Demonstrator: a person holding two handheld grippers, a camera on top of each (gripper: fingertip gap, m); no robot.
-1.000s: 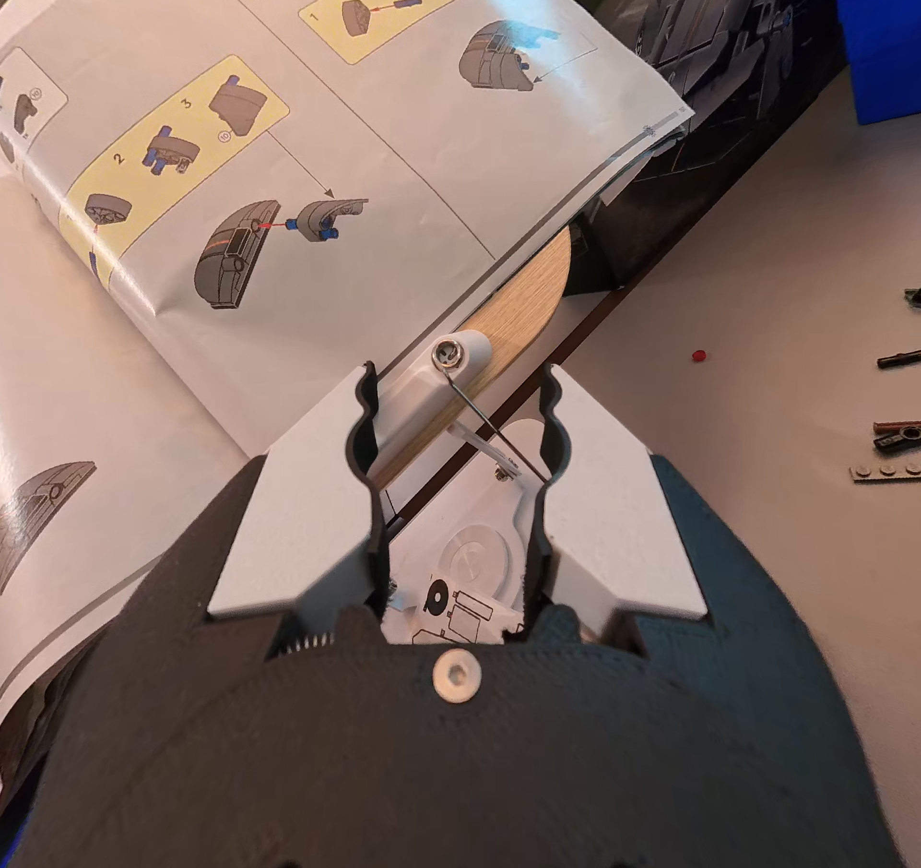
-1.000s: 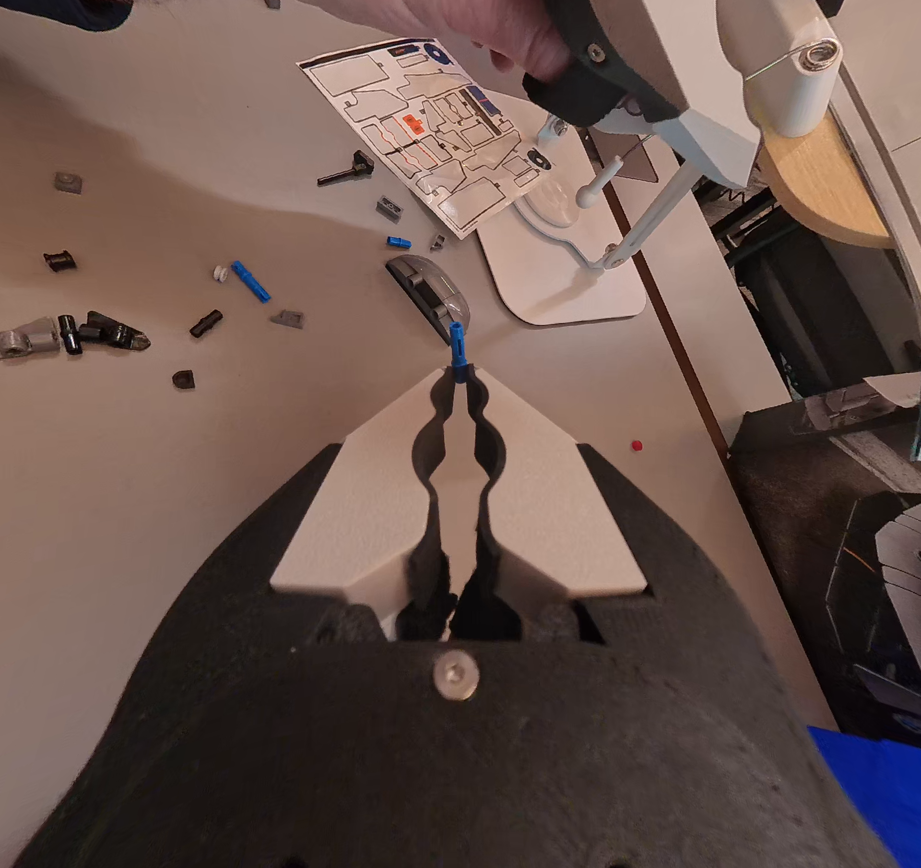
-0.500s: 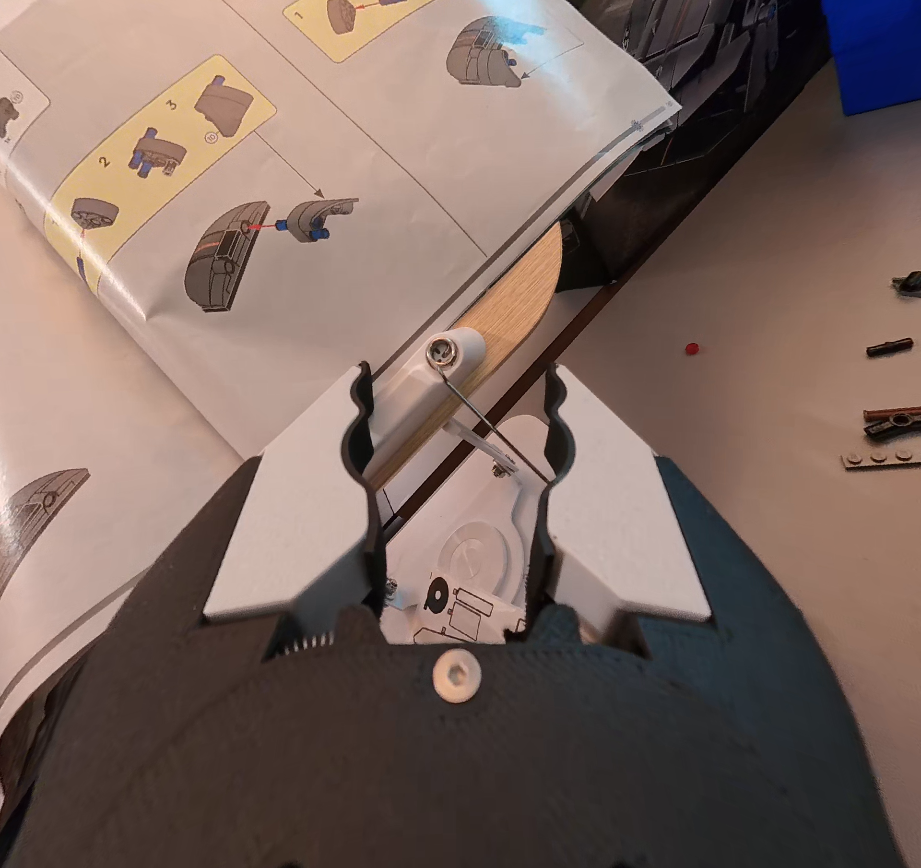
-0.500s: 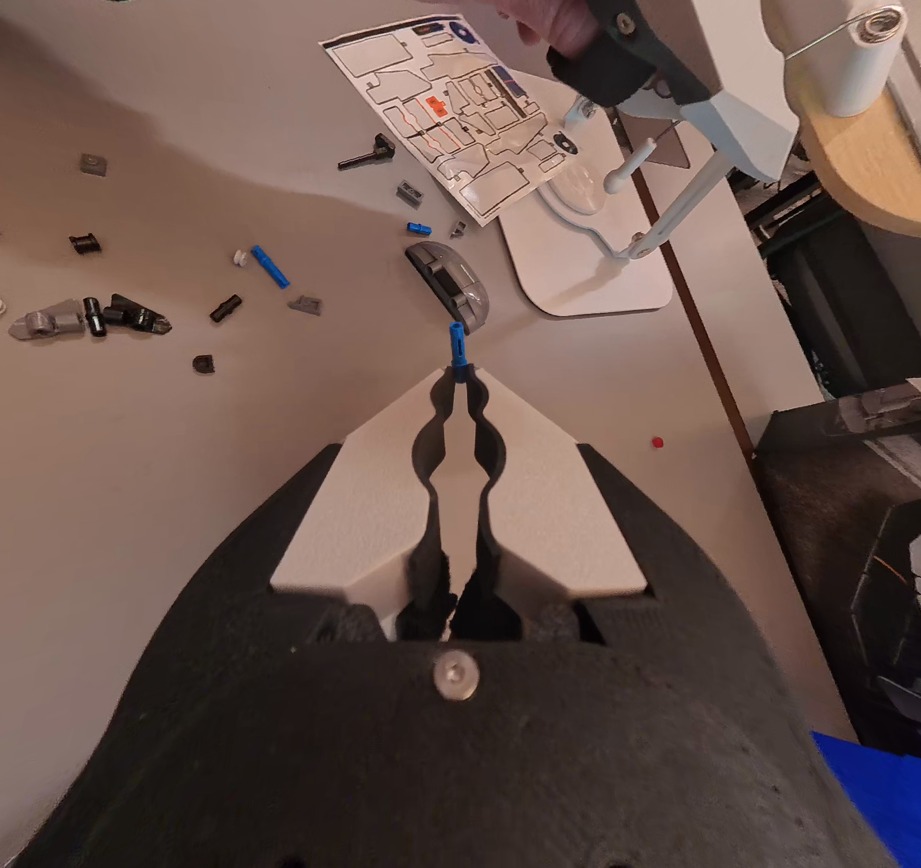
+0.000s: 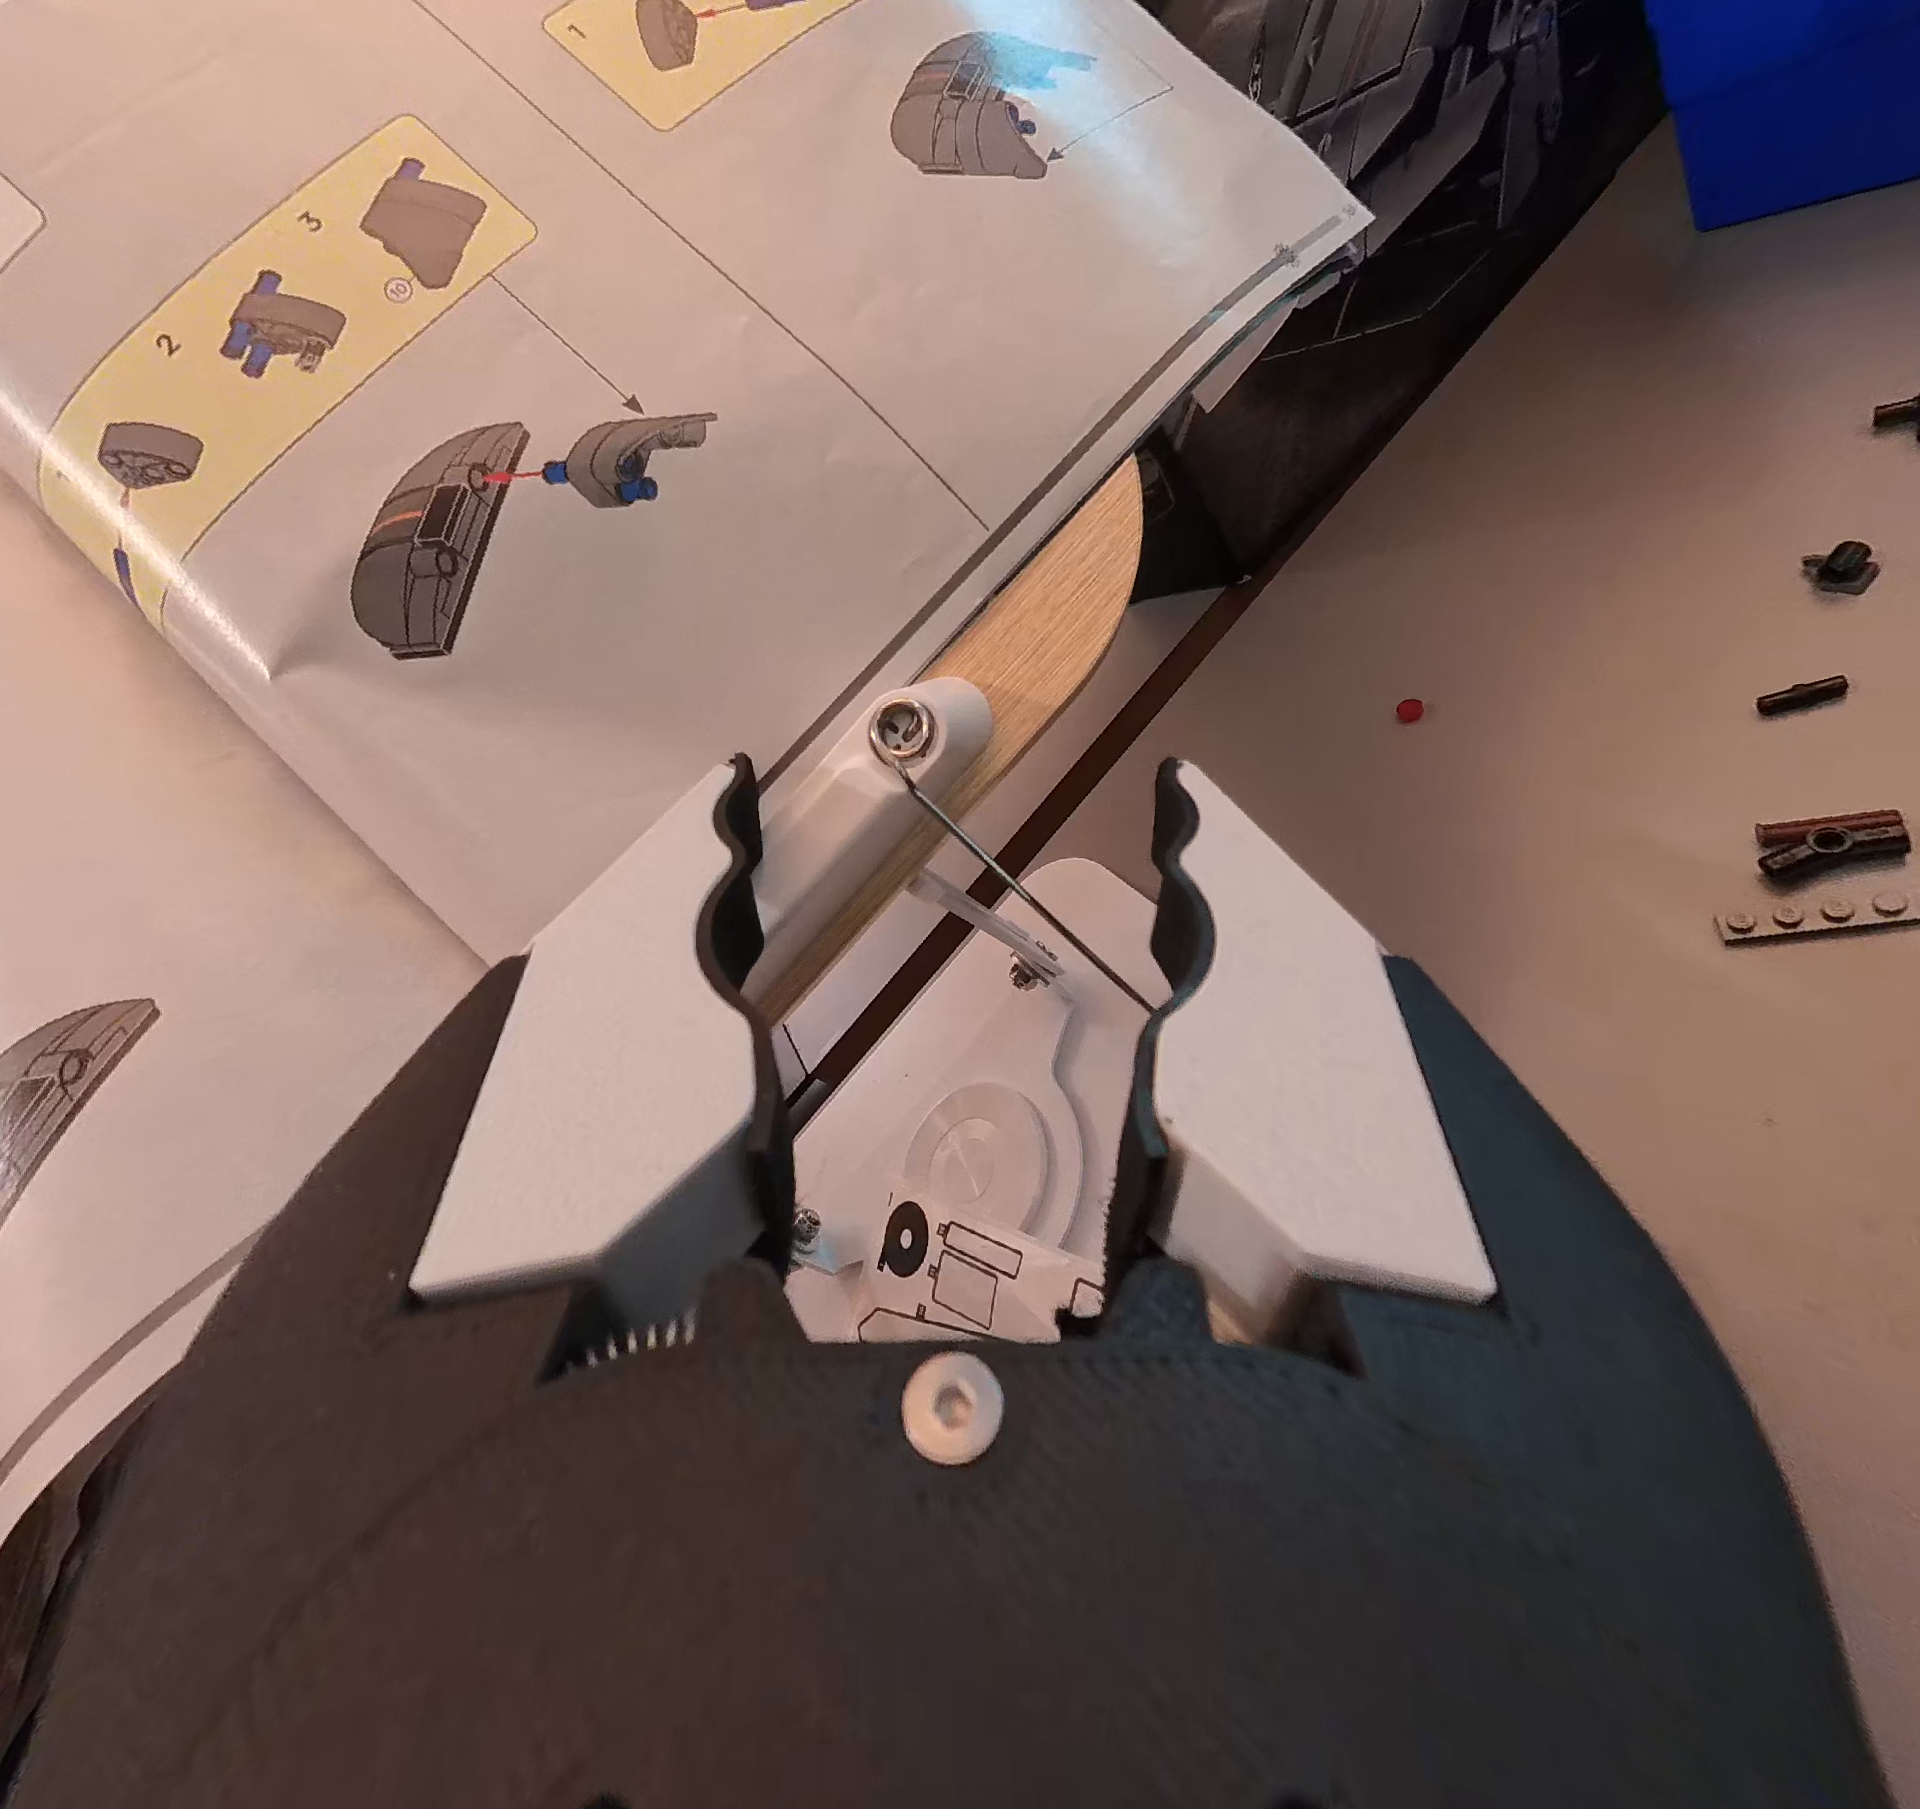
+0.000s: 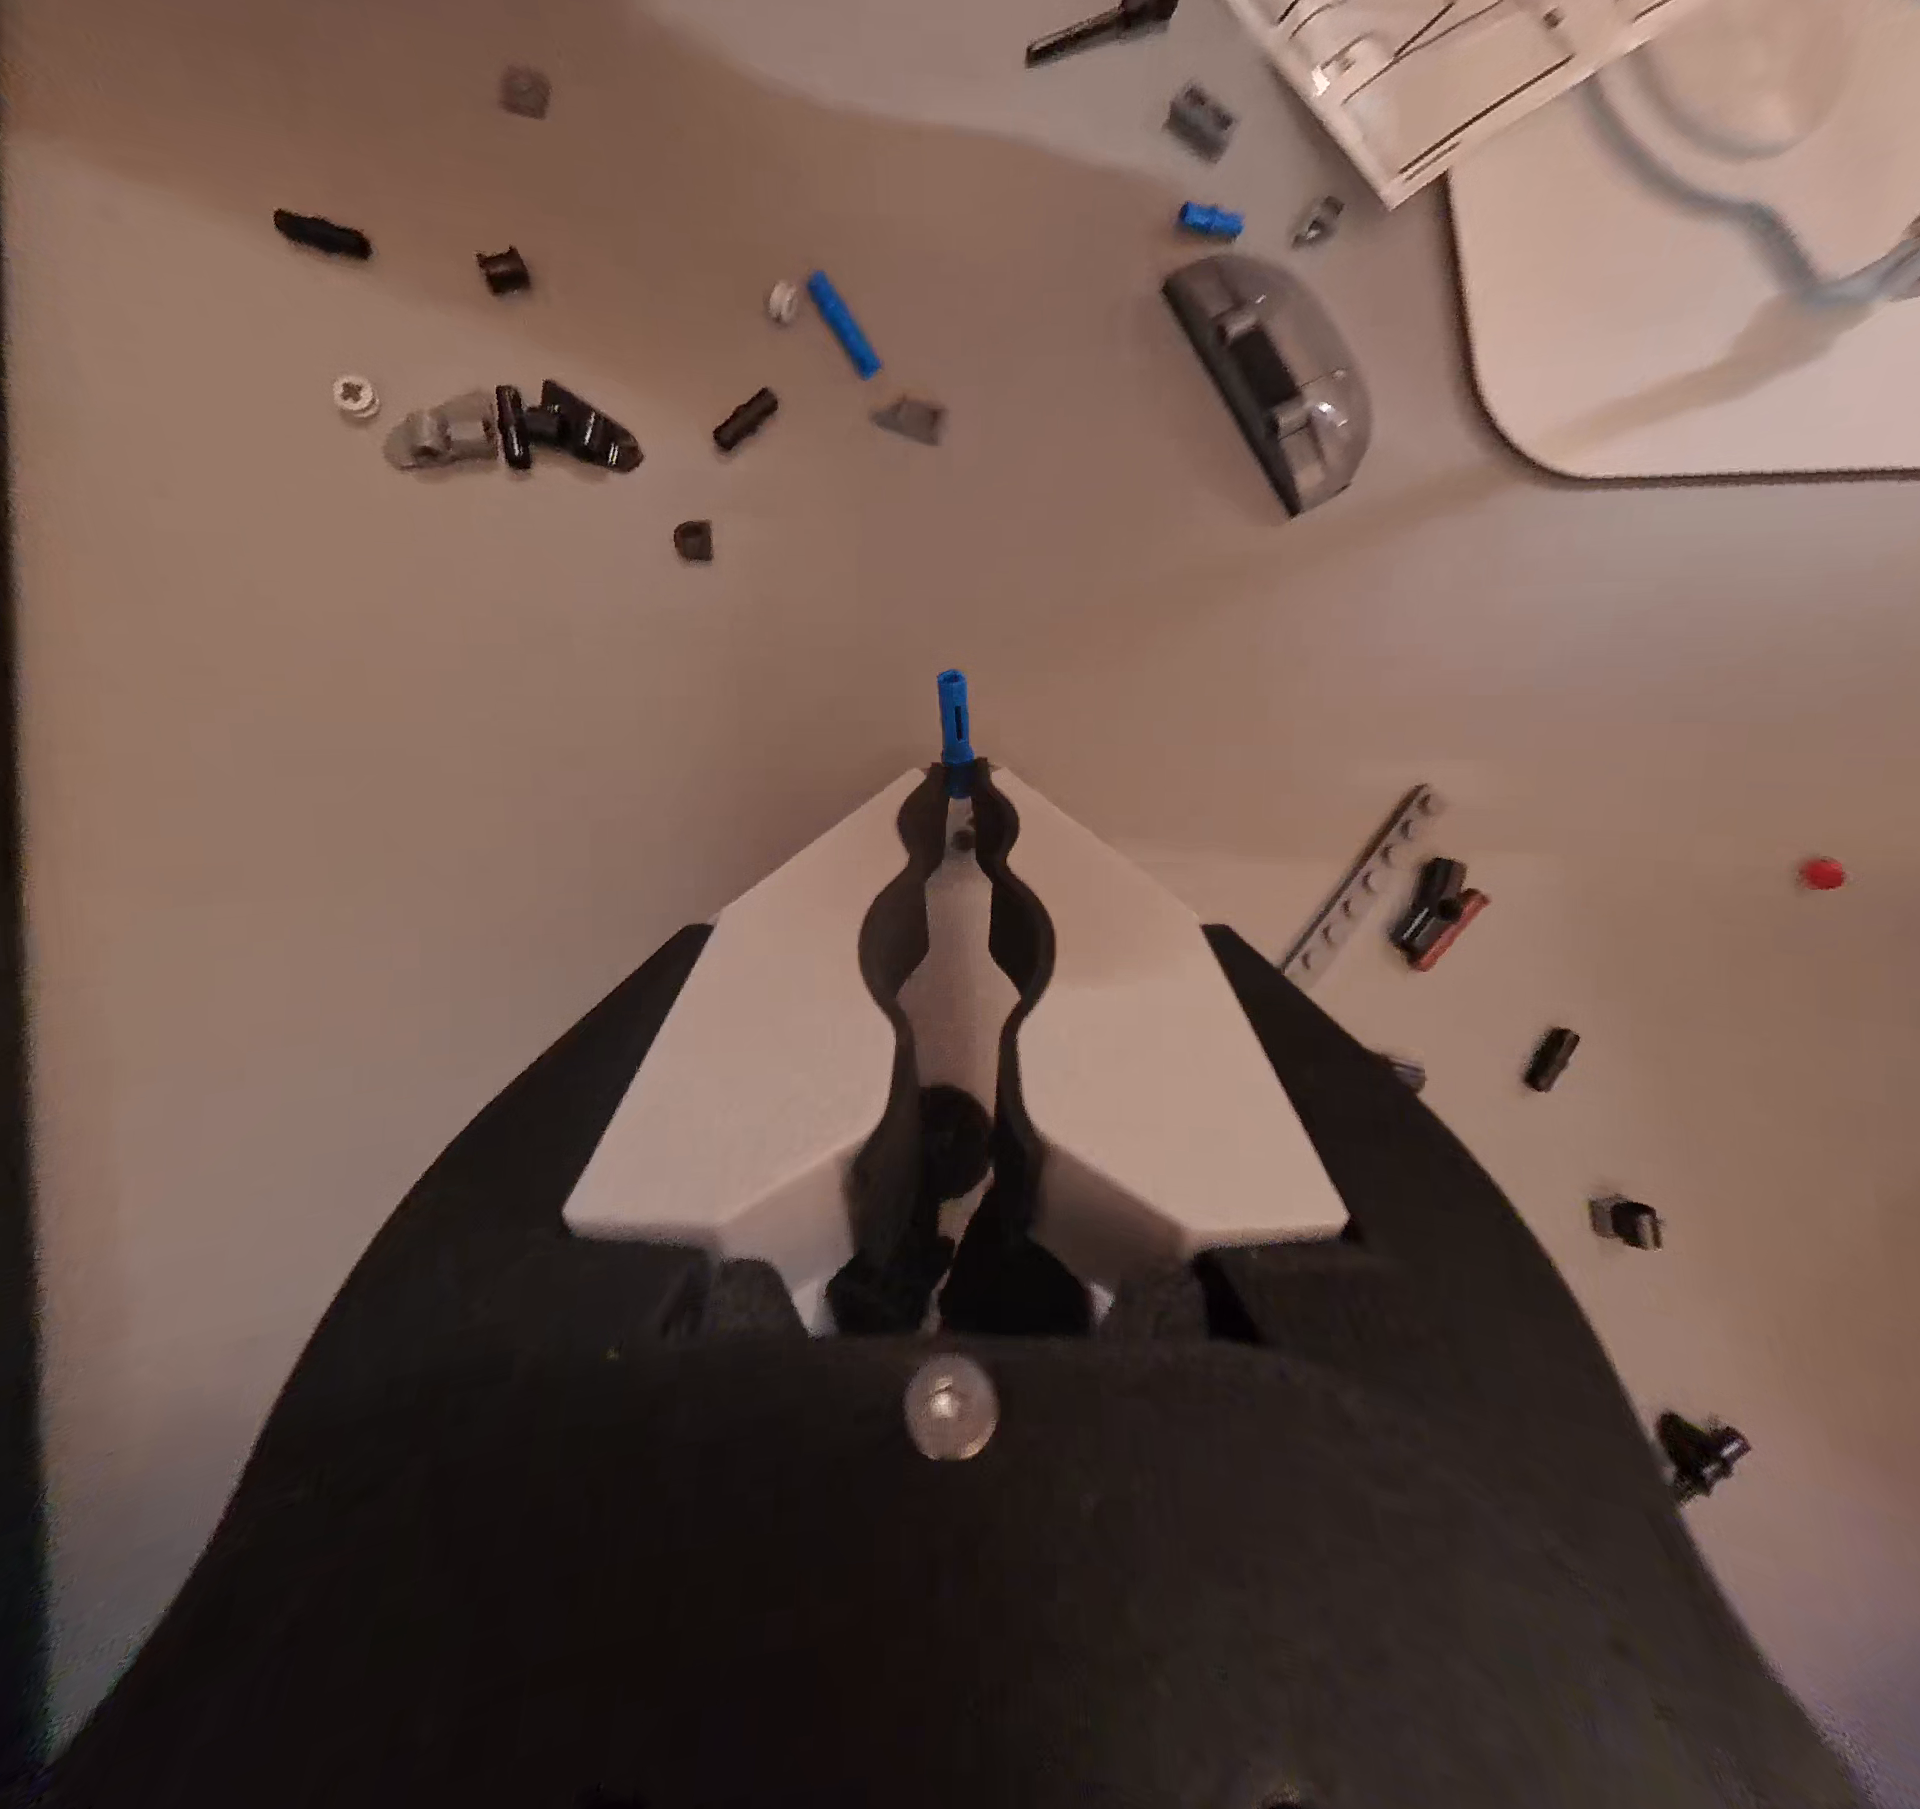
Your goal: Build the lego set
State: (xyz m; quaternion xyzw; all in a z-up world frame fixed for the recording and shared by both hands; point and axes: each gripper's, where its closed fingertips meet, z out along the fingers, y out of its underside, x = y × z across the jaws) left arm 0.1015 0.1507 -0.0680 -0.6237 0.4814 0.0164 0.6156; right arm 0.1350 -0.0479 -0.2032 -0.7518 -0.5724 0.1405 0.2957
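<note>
My right gripper [image 6: 958, 774] is shut on a small blue pin [image 6: 953, 717] that sticks out past its tips, above the beige table. A grey curved assembly [image 6: 1273, 377] lies ahead to the right, with a short blue pin [image 6: 1208, 218] and a longer blue pin [image 6: 844, 323] near it. My left gripper [image 5: 954, 772] is open and empty, held over the open instruction booklet [image 5: 623, 232] on its wooden stand [image 5: 1039, 616].
Loose black and grey parts [image 6: 509, 424] lie at the left. A grey plate [image 6: 1361, 881], a black clip [image 6: 1434, 907] and a red stud [image 6: 1820, 873] lie at the right. A sticker sheet [image 6: 1455, 24] rests on the white stand base [image 6: 1683, 357]. A blue bin [image 5: 1797, 45] stands far right. The grey plate [image 6: 1361, 881] is about 10 cm from my right fingertips and 15 cm from my left.
My right gripper has pulled back with the blue pin; the grey assembly now lies farther ahead and the other gripper and hand have left its view. My left gripper has hardly moved.
</note>
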